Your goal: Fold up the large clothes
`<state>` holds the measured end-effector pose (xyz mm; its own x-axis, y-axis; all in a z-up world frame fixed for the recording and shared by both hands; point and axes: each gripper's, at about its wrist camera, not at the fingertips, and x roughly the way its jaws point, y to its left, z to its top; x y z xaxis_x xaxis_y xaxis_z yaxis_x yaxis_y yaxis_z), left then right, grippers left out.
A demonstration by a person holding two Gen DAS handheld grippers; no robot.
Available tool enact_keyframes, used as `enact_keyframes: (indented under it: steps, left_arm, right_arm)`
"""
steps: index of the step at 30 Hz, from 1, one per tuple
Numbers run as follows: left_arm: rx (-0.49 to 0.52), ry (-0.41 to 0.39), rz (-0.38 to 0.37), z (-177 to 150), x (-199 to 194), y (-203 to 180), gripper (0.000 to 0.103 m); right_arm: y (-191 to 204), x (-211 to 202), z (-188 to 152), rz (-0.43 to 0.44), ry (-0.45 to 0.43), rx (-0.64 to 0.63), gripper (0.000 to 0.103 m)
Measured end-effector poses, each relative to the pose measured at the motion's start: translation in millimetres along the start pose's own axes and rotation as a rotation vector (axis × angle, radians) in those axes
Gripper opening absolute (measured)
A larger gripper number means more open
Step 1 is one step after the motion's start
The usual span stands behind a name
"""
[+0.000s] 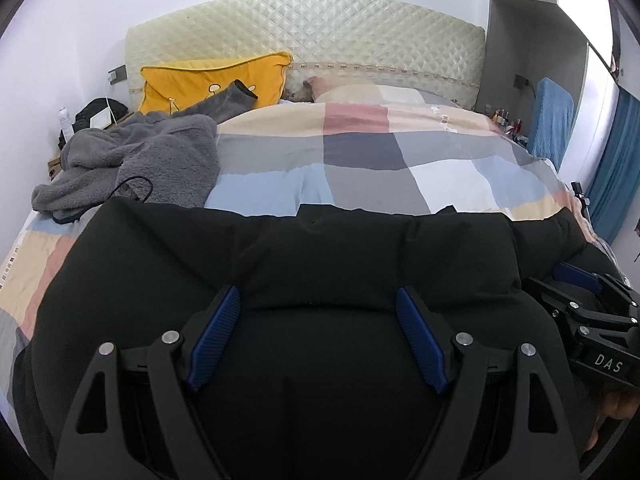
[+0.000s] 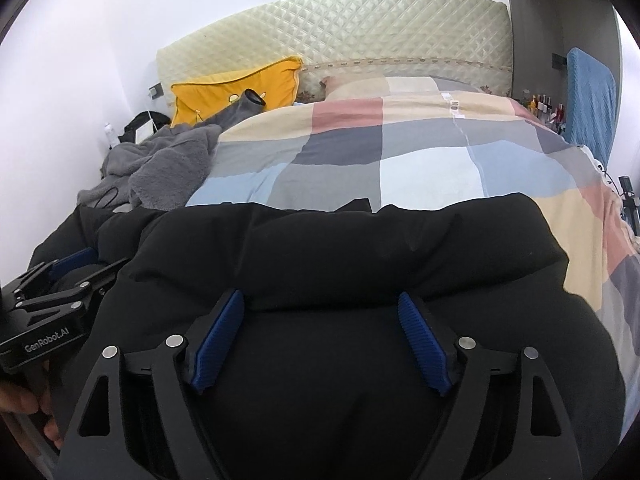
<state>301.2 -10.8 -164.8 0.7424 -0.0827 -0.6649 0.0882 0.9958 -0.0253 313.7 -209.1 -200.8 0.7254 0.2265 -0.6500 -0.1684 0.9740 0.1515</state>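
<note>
Between the blue pads of the left tool (image 1: 318, 300) lies a puffy black jacket (image 1: 280, 256), spread over the near end of the bed; its jaws stand wide apart, and whether the pads touch the padded cloth bulging between them I cannot tell. Off to that tool's right, the right tool (image 1: 576, 280) shows from the side, low over the same jacket. Seen from its own camera, the right tool (image 2: 322, 302) is likewise spread wide, pads to either side of a thick fold of the jacket (image 2: 360, 248), pinching nothing that I can make out. Ahead of both tools, past the jacket's far edge, a checked quilt (image 1: 360, 152) covers the bed up to a quilted cream headboard (image 1: 304, 28). Ahead and to the left, a grey fleece garment (image 1: 148, 156) lies crumpled, with a yellow cushion (image 1: 192, 80) behind it.
</note>
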Motion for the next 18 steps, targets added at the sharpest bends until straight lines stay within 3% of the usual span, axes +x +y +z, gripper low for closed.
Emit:
enact_keyframes:
  steps: [10,14,18]
  left_arm:
    - [-0.024,0.002,-0.087,-5.8,-21.5,16.0,0.081]
    - [-0.079,-0.024,-0.069,-2.1,-46.5,45.0,0.081]
    - [-0.197,-0.066,-0.036,3.3,-73.3,98.0,0.090]
  right_arm:
    - [-3.8,-24.6,-5.9,0.066,-0.008,0.012,0.079]
    - [-21.1,-54.4,-1.6,0.106,-0.035,0.050,0.079]
    - [-56.7,-82.7,1.6,0.101,-0.053,0.116,0.083]
